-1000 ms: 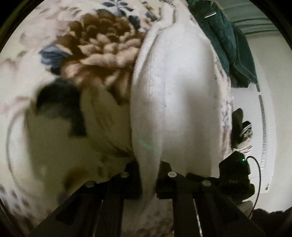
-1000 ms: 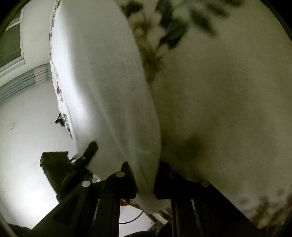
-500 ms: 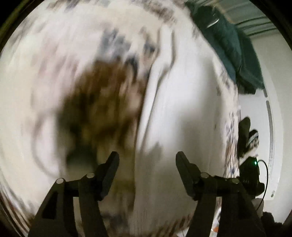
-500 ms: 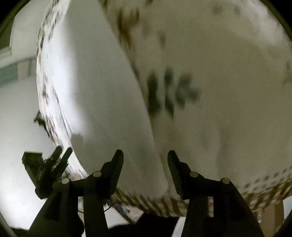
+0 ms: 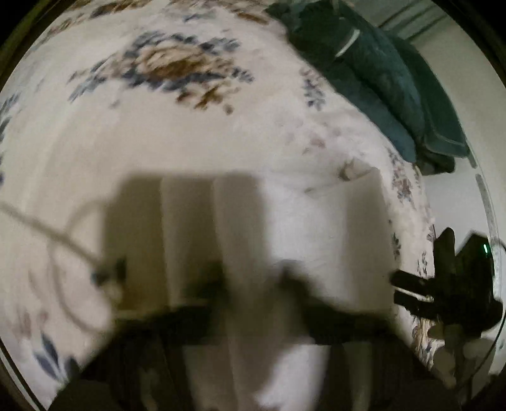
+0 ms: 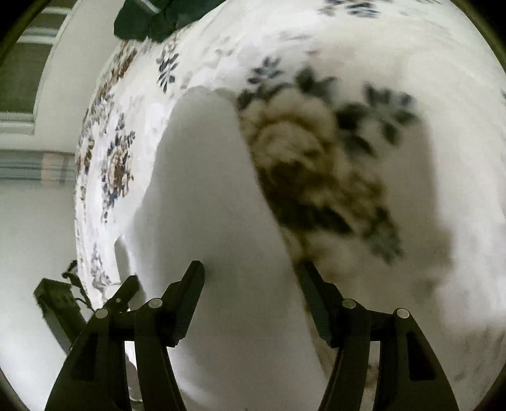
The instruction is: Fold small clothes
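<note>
A small white garment point(image 6: 215, 202) lies flat on the flowered bedspread point(image 6: 316, 164). My right gripper point(image 6: 249, 275) is open just above its near end, fingers astride it and holding nothing. In the left wrist view the same white garment point(image 5: 329, 227) lies right of centre on the bedspread point(image 5: 158, 132). My left gripper point(image 5: 253, 278) is blurred by motion; its fingers stand apart and hold nothing. The right gripper also shows at that view's right edge point(image 5: 408, 287).
A pile of dark green clothes point(image 5: 379, 76) lies at the far end of the bed, also in the right wrist view point(image 6: 148, 19). The bed's edge and a white wall point(image 6: 34, 227) run along the left. A thin cable point(image 5: 57, 237) lies on the bedspread.
Both grippers let go of the white garment and opened. It dropped flat onto the bedspread. Both grippers then pulled back from it, the left one fast.
</note>
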The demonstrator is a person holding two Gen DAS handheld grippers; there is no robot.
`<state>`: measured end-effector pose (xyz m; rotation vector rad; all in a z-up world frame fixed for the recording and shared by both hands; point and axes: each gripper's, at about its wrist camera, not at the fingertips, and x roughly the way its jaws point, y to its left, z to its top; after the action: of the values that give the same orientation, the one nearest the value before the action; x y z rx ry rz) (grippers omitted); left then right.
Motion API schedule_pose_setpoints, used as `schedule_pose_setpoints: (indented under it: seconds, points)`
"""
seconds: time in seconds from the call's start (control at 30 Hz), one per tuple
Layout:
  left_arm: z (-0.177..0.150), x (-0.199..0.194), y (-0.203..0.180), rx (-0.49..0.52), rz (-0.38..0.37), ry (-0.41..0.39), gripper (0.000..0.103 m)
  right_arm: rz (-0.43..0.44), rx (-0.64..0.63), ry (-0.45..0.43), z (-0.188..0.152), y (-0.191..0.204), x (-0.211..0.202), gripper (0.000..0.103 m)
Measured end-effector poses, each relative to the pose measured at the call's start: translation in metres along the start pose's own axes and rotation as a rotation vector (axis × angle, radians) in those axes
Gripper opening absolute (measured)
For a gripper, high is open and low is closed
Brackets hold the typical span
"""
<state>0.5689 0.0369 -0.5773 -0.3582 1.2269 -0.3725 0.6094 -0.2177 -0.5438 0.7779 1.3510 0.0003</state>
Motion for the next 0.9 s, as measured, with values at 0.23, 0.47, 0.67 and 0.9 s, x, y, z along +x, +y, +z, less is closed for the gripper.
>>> schedule_pose_setpoints:
  seconds: [0.23, 0.47, 0.67, 0.9]
  points:
    - [0.016, -0.038, 0.017, -0.036, -0.045, -0.101, 0.007, -0.097, -0.109, 0.016, 0.001, 0.030, 0.023, 0.065]
    - [0.006, -0.022, 0.058, -0.178, -0.113, 0.002, 0.029, -0.080, -0.100, 0.065, -0.016, 0.027, 0.015, 0.065]
    - [-0.084, -0.100, 0.064, -0.210, -0.170, 0.017, 0.059, 0.027, -0.102, 0.234, -0.102, -0.010, -0.035, 0.066]
    - [-0.235, -0.113, 0.059, -0.262, -0.118, 0.261, 0.059, 0.009, 0.027, 0.450, -0.241, -0.092, -0.036, 0.066]
